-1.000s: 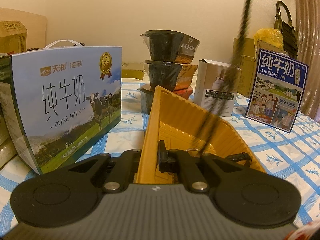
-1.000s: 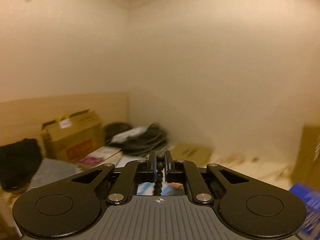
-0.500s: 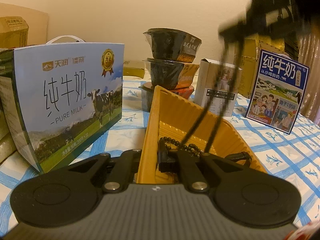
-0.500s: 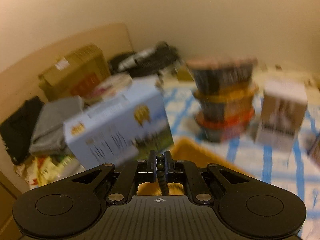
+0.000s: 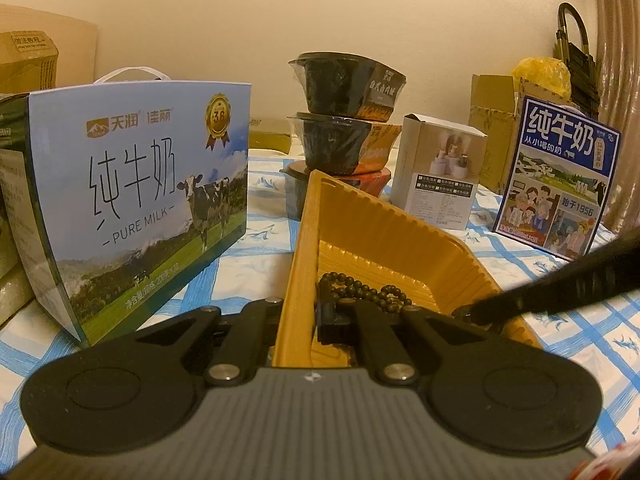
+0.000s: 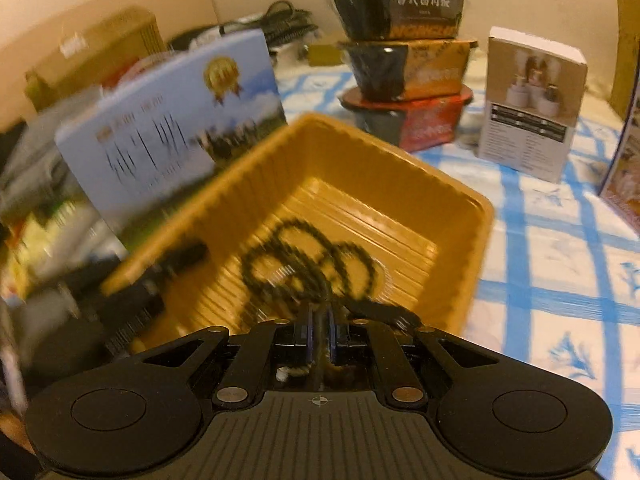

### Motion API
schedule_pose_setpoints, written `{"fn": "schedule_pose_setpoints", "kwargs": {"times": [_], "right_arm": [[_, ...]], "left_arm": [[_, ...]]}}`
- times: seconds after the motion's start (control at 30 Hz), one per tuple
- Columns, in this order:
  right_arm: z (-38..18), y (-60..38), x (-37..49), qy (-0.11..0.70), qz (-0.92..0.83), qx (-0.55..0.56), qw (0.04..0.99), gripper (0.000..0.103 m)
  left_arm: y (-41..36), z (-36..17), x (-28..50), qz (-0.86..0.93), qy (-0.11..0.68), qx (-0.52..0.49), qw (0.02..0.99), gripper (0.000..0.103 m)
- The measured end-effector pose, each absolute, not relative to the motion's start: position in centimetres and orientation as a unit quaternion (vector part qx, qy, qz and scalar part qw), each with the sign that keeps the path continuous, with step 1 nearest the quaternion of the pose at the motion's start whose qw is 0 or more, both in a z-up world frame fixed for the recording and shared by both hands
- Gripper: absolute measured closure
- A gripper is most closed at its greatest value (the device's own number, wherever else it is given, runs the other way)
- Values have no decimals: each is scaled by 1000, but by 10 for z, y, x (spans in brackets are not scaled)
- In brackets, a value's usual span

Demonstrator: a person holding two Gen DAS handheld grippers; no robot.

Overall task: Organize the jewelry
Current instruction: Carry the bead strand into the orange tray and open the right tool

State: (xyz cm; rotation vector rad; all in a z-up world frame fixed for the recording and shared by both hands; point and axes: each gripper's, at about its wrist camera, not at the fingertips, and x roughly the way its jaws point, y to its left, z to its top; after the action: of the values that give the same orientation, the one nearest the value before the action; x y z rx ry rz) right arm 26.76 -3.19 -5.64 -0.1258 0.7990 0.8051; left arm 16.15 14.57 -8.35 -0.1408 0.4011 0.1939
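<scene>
Surface point(image 6: 560, 280) — blue-checked cloth. Milk carton point(image 5: 140, 200), upright, left of tray. Yellow tray point(image 6: 476, 240) — left tool point(image 5: 316, 316) clamped on its rim. Black bead necklace point(image 6: 308, 256) coiled in tray; right tool point(image 6: 320, 332) pinching its strand.

My left wrist camera sits low at yellow tray point(image 5: 308, 240) near rim, faces almost level across table toward wall. My right wrist camera sits higher above tray point(image 6: 472, 248), tilts down into it, close. Both views share tray, bead string point(image 5: 360, 292) point(image 6: 304, 264), milk box point(image 5: 140, 184) point(image 6: 172, 120), bowl stack point(image 5: 344, 120) point(image 6: 400, 52), white carton point(image 5: 436, 172) point(image 6: 532, 108).
</scene>
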Motion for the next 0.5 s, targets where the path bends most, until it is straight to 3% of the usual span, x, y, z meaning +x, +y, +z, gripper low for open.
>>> {"fn": "schedule_pose_setpoints", "kwargs": {"times": [0.23,0.3,0.37,0.43,0.5], "right_arm": [[-65,-48,258,371,372,-77,848,94],[-64,-51,255,364,368,-77,852,87],[-62,-56,253,357,366,-69,857,61],[-60,-62,253,352,362,-54,862,52],[-58,-64,255,354,360,-44,862,52]], "left_arm": [[145,-84,163,99,201,-67,972,98],[146,-85,163,99,203,-66,972,98],[146,-86,163,100,204,-65,972,98],[146,-86,163,101,205,-64,971,98],[147,-88,163,103,206,-63,971,98]]}}
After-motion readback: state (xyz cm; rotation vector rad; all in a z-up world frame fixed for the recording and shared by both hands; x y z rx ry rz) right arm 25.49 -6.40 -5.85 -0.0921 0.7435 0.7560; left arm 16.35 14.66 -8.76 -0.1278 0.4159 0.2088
